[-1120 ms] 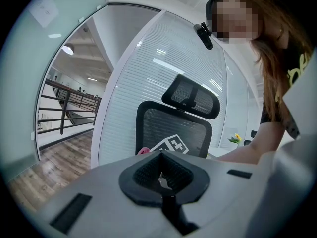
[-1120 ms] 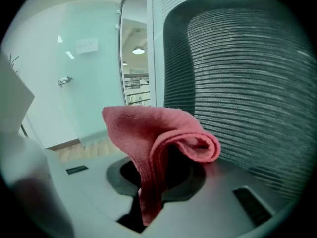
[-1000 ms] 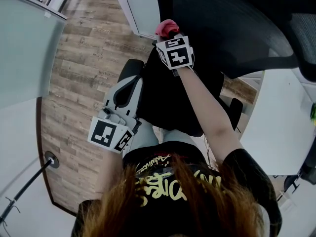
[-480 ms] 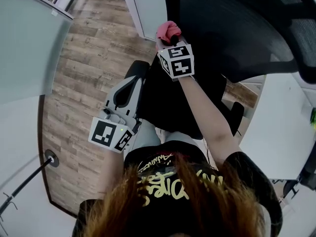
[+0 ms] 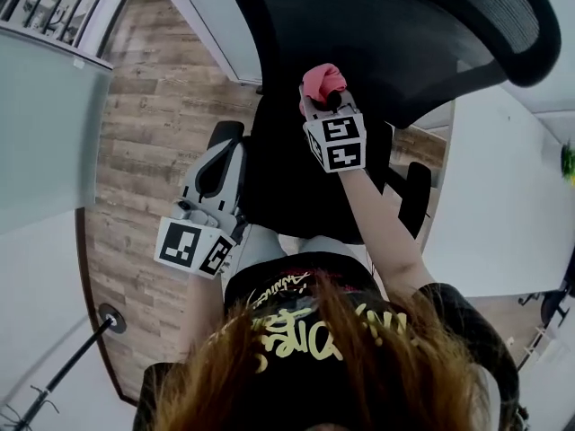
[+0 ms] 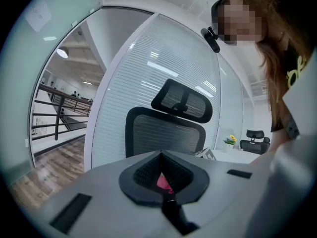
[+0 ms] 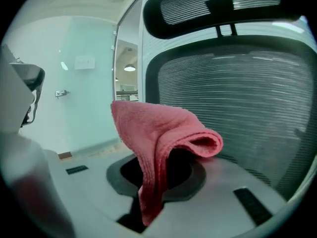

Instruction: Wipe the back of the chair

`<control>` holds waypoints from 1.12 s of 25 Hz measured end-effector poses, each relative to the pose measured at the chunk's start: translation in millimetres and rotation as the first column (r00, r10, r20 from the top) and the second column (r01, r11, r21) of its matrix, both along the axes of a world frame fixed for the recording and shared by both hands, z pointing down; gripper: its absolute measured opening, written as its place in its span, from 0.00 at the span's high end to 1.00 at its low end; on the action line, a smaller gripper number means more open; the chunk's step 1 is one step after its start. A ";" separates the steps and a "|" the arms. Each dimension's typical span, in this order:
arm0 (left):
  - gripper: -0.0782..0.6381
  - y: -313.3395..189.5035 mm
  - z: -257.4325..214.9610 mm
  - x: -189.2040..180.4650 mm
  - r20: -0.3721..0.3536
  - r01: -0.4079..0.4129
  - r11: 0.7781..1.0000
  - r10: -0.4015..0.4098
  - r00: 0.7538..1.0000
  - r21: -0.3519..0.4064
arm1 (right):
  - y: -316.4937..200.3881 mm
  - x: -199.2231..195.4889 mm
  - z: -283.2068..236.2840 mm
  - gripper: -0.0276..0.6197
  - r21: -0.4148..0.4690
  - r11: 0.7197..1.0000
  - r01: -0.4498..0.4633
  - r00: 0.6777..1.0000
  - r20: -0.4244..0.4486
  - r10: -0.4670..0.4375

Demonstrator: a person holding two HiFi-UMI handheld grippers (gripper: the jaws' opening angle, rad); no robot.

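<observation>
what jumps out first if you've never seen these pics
The pink cloth catches the eye first: it is pinched in the right gripper and held up close to the black mesh chair back. Low at the left of the head view, the left gripper hangs with its jaws together, holding nothing.

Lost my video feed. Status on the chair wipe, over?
Right gripper shut on pink cloth, up at the chair back. Left gripper shut, empty, low by the armrest. Nothing seen blocking the mesh.
</observation>
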State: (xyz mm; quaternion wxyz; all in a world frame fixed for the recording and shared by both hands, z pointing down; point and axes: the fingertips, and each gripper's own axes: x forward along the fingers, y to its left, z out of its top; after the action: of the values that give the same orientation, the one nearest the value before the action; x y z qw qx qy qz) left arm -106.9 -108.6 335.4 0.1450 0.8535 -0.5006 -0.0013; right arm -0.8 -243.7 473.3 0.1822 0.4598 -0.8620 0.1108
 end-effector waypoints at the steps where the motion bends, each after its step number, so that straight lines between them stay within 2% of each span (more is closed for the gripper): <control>1: 0.90 0.7 -0.3 4.2 0.003 -0.007 1.000 0.007 1.000 -0.002 | 1.8 16.8 1.8 0.86 -0.002 0.999 -0.033 0.999 -0.002 0.033; 6: 0.90 0.8 -5.1 27.2 0.027 -0.055 0.998 0.055 0.998 0.002 | 6.6 102.4 6.0 0.86 0.001 0.977 -0.214 0.977 -0.015 0.214; 10: 0.90 -2.1 -7.3 44.5 0.042 -0.088 0.996 0.088 0.995 0.004 | 6.9 164.5 17.1 0.86 -0.011 0.935 -0.354 0.935 -0.044 0.353; 15: 0.90 0.6 -5.9 62.4 0.055 -0.113 0.994 0.113 0.992 -0.002 | 12.8 228.3 30.8 0.86 -0.025 0.871 -0.491 0.870 -0.061 0.489; 21: 0.90 3.3 -0.9 77.3 0.059 -0.119 0.993 0.120 0.991 -0.015 | 12.0 276.1 44.4 0.86 -0.031 0.807 -0.590 0.806 -0.074 0.587; 28: 0.90 8.5 7.5 81.1 0.064 -0.102 0.994 0.104 0.993 -0.028 | 9.3 299.1 66.0 0.86 -0.064 0.761 -0.646 0.763 -0.096 0.639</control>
State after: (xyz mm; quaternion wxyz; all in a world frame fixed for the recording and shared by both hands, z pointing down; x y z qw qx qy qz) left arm -25.7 -100.1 342.9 0.1389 0.8759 -0.4603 0.0401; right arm 298.4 -234.4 539.3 0.1838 0.7218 -0.6395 0.1906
